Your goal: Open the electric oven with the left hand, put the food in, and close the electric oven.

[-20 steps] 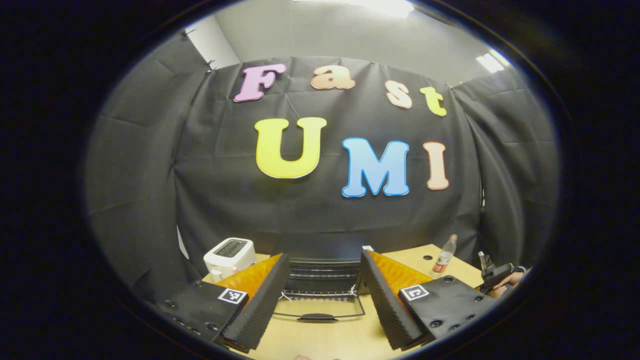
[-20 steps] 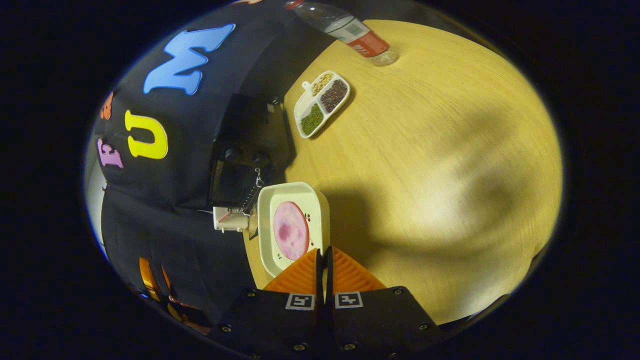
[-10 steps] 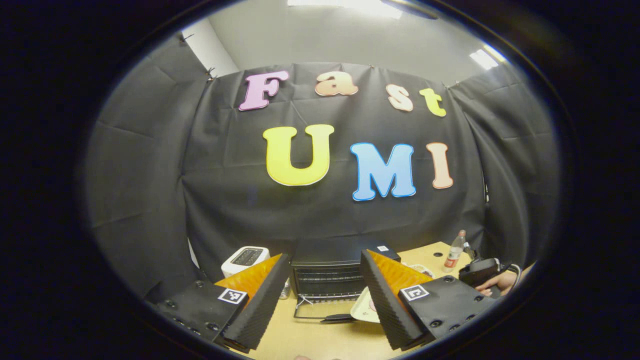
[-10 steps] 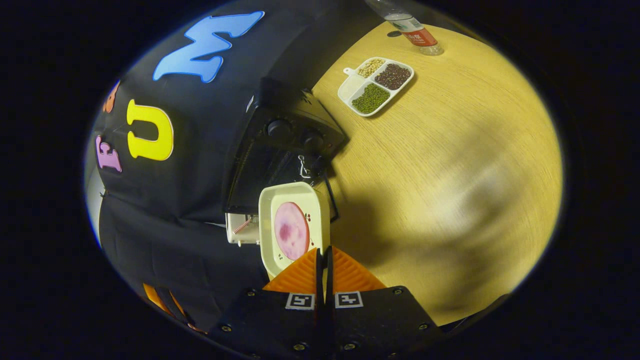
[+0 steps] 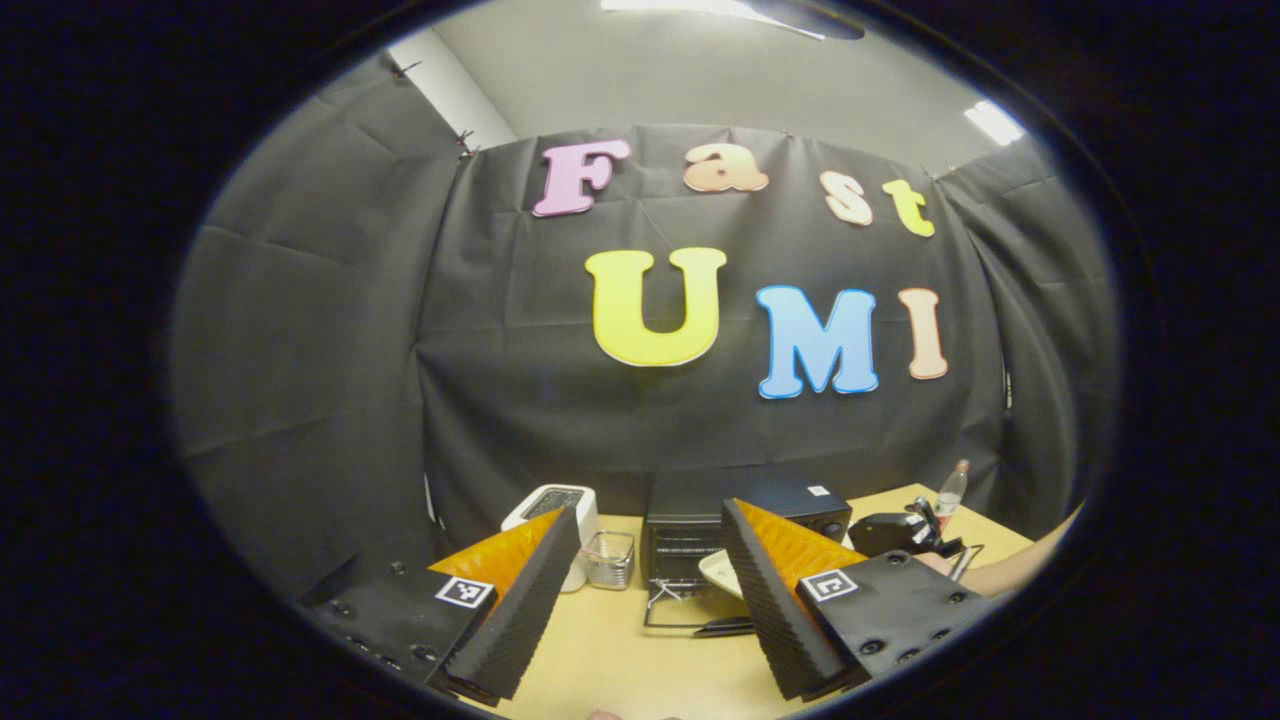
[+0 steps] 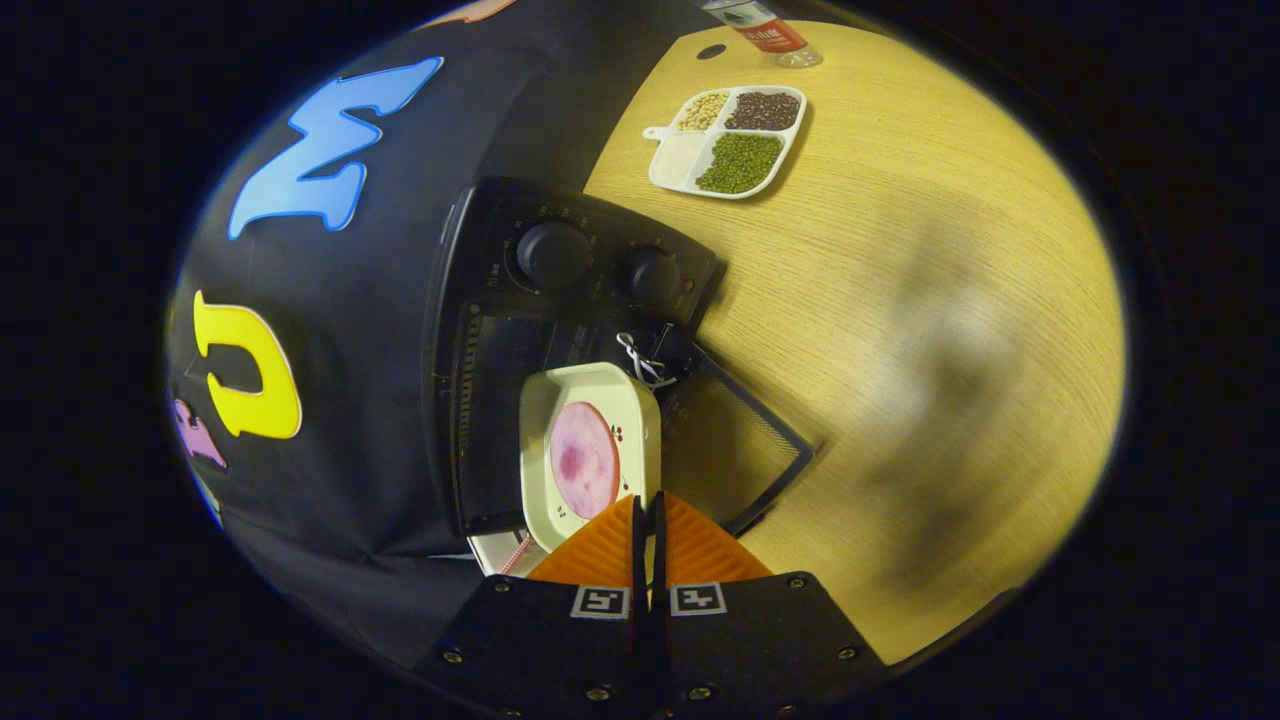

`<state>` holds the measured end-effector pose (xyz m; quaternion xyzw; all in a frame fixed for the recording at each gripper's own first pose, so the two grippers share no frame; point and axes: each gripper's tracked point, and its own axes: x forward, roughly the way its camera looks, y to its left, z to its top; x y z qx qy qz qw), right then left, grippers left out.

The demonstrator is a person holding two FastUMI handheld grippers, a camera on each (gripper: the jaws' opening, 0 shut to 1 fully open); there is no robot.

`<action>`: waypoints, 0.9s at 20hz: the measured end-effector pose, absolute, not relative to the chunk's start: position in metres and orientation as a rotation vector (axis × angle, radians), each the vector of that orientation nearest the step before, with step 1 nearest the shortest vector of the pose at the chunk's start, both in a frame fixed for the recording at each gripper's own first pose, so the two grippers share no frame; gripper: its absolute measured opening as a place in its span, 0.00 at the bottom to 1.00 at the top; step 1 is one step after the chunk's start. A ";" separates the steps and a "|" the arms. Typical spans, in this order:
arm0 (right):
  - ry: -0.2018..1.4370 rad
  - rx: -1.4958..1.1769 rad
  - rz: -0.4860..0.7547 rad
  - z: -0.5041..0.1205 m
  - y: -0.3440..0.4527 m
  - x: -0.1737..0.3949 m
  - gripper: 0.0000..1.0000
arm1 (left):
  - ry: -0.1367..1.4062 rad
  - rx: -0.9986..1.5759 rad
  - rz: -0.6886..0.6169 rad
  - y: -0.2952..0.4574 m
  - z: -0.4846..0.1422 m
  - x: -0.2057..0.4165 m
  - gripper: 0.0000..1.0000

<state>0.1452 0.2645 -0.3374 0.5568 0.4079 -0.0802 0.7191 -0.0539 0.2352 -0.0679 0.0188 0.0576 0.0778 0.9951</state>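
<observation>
**Plate of food held at the open oven**

The right hand-held gripper has its two fingers pressed together on the near rim of the plate, and it holds the plate in the air in front of the oven. A round pink slice of food lies on the plate. The oven door is folded down onto the table, and the plate is over the door and the dark opening. Two knobs are on the oven front. Farther on the table there is a divided tray with beans of different colours, and behind it a bottle.

The left hand-held gripper is above the table with its fingers wide apart and nothing between them. In the left gripper view the oven stands at the far side, with its door open. A white toaster is left of the oven, and a small clear container stands between them. At the right, the other gripper brings the plate to the oven, and a forearm is behind it. The bottle stands at the far right.
</observation>
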 end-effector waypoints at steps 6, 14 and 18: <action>0.765 1.376 -0.359 -0.350 0.293 0.209 0.01 | 0.139 0.045 0.261 0.289 -0.069 -0.085 1.00; 0.635 1.547 -0.481 -0.363 0.315 0.256 0.02 | 0.183 0.061 0.336 0.325 -0.074 -0.105 0.96; 0.608 1.572 -0.450 -0.361 0.319 0.267 0.04 | 0.186 0.065 0.331 0.320 -0.074 -0.105 1.00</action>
